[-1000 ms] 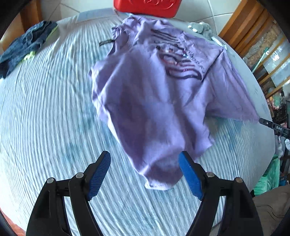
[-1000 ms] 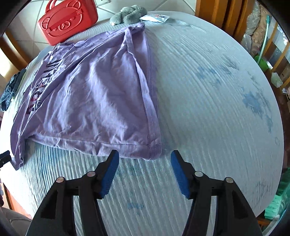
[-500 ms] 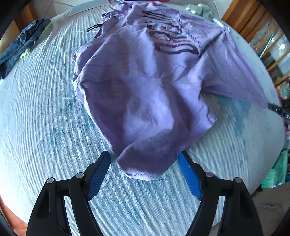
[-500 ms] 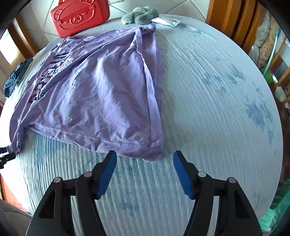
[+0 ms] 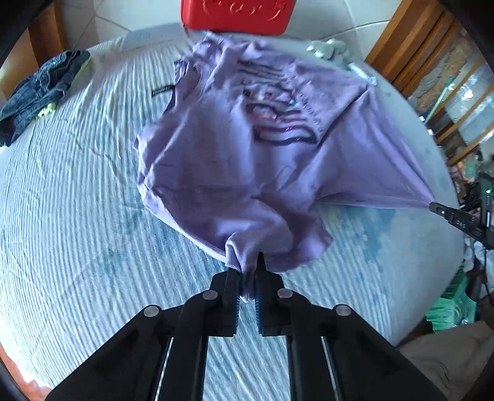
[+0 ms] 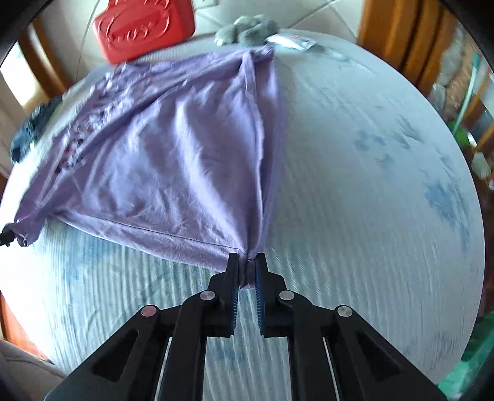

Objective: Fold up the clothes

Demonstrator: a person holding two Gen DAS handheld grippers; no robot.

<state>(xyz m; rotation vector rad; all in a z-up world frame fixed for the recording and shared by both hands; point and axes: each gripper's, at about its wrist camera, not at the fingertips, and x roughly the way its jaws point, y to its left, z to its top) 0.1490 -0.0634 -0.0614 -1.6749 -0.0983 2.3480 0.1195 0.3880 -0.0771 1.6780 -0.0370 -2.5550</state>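
A purple T-shirt (image 5: 247, 160) with a dark printed front lies spread on the pale blue striped bed cover (image 5: 77, 216). My left gripper (image 5: 247, 271) is shut on the shirt's near sleeve end, which bunches between the jaws. My right gripper (image 6: 247, 268) is shut on the shirt's (image 6: 173, 166) near hem corner, and the cloth is drawn taut from there. The right gripper's tip also shows in the left wrist view (image 5: 444, 212) at the shirt's right corner.
A red plastic case (image 5: 234, 14) stands beyond the far edge of the bed. Dark blue clothes (image 5: 40, 92) lie at the far left. A grey soft toy (image 6: 247, 29) and a small packet (image 6: 293, 41) lie at the far edge. Wooden furniture (image 5: 426, 61) stands at right.
Both grippers were open just short of the shirt. Both have now closed on it, the left on the sleeve end, the right on the hem corner, and the cloth is pulled up slightly.
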